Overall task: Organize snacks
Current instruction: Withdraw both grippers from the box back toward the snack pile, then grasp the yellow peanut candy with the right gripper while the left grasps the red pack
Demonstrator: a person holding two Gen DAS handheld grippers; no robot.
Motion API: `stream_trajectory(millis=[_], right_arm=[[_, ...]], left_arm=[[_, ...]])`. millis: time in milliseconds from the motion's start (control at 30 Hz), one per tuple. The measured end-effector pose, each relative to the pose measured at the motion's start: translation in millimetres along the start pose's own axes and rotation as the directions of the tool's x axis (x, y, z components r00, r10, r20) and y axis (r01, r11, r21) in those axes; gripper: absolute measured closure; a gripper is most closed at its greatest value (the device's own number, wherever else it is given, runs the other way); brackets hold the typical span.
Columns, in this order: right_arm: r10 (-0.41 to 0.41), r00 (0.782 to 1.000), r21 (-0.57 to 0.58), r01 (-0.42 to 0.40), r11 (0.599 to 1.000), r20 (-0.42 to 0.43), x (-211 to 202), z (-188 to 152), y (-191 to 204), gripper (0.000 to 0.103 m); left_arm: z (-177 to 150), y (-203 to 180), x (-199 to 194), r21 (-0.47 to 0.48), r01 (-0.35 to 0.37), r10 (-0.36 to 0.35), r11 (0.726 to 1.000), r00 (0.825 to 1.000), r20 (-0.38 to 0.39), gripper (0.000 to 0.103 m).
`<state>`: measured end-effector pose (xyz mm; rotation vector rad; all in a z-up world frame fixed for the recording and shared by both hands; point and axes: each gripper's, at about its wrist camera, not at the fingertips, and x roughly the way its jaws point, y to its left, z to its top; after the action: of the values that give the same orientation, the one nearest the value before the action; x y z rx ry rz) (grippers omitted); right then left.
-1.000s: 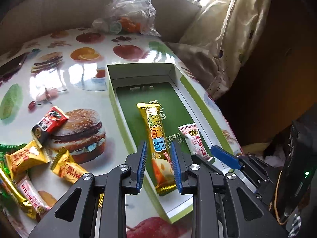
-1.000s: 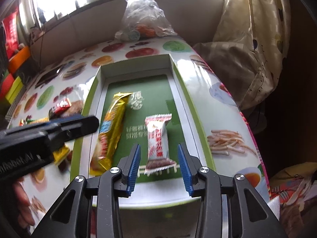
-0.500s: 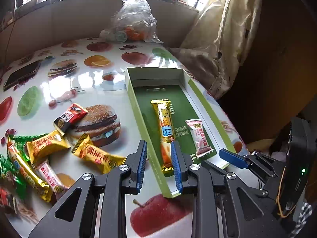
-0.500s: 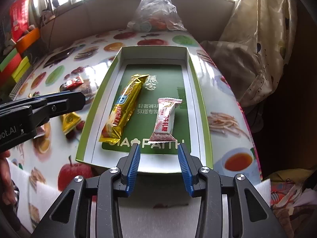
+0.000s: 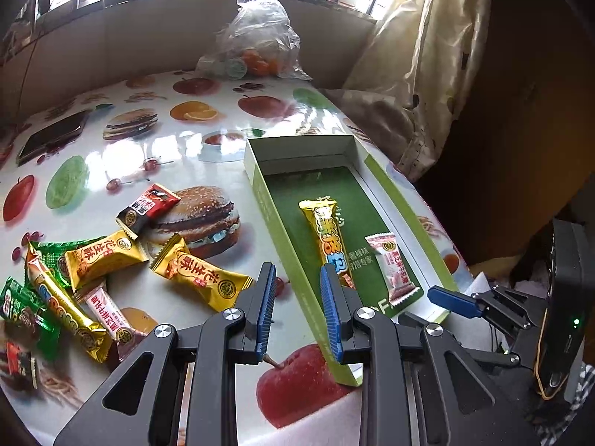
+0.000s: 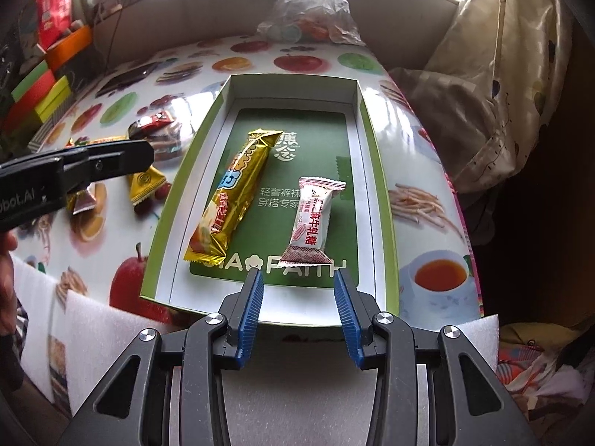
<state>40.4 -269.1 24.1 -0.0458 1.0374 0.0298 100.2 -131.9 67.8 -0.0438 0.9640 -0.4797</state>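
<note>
A green-and-white tray (image 5: 260, 186) (image 6: 219, 104) lies on the fruit-print table. In it are a long gold bar (image 5: 327, 230) (image 6: 238, 189) and a pink-white candy (image 5: 394, 271) (image 6: 314, 219), side by side. Left of the tray lie several loose snacks: a gold peanut candy (image 5: 200, 275), a second gold one (image 5: 104, 256), a red-black one (image 5: 148, 208) and green wrappers (image 5: 22, 308). My left gripper (image 5: 296, 271) hangs over the tray's near left wall, jaws drawn close, nothing between them. My right gripper (image 6: 298, 273) stands open and empty at the tray's near edge.
A clear plastic bag of fruit (image 5: 256, 48) sits at the table's far edge. A phone (image 5: 52, 135) lies at the far left. A curtain (image 5: 427, 55) hangs on the right. White foam sheet (image 6: 104, 327) covers the near edge. Coloured boxes (image 6: 44, 85) stand at the left.
Both grippers have drawn back from above the tray toward its near edge. The gold bar and the candy stay where they lay. More of the loose snack pile shows in the left wrist view.
</note>
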Motion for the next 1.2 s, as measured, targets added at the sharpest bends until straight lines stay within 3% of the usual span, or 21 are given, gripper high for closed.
stream_trajectory(millis=[200,267,500,767,1200], right_arm=[[-0.019,1.0,-0.026,0.019,0.999,-0.005,-1.5,-2.9,6.1,0.064],[-0.047,0.999,-0.011,0.047,0.999,0.015,-5.3,-2.5,6.8,0.064],[-0.025,0.996,0.008,0.024,1.0,0.086,-17.2,1.7,18.7,0.064],[0.041,0.981,0.005,-0.043,0.999,0.191,-25.5,12.9,42.7,0.064],[0.158,0.968,-0.071,-0.147,0.987,0.193,-6.7,39.5,91.8,0.064]], left_arm=[[-4.5,2.1,-6.3,0.01,-0.025,0.025,1.0,1.0,0.012,0.077],[-6.7,3.9,-9.0,0.015,-0.032,0.032,0.999,0.999,0.017,0.077],[-12.7,15.2,-19.4,0.006,-0.051,0.051,0.999,0.998,0.033,0.077],[-22.1,37.7,-31.9,-0.034,-0.107,0.109,0.994,0.993,0.048,0.077],[-44.3,110.2,-60.0,-0.193,-0.209,0.222,0.959,0.974,0.051,0.077]])
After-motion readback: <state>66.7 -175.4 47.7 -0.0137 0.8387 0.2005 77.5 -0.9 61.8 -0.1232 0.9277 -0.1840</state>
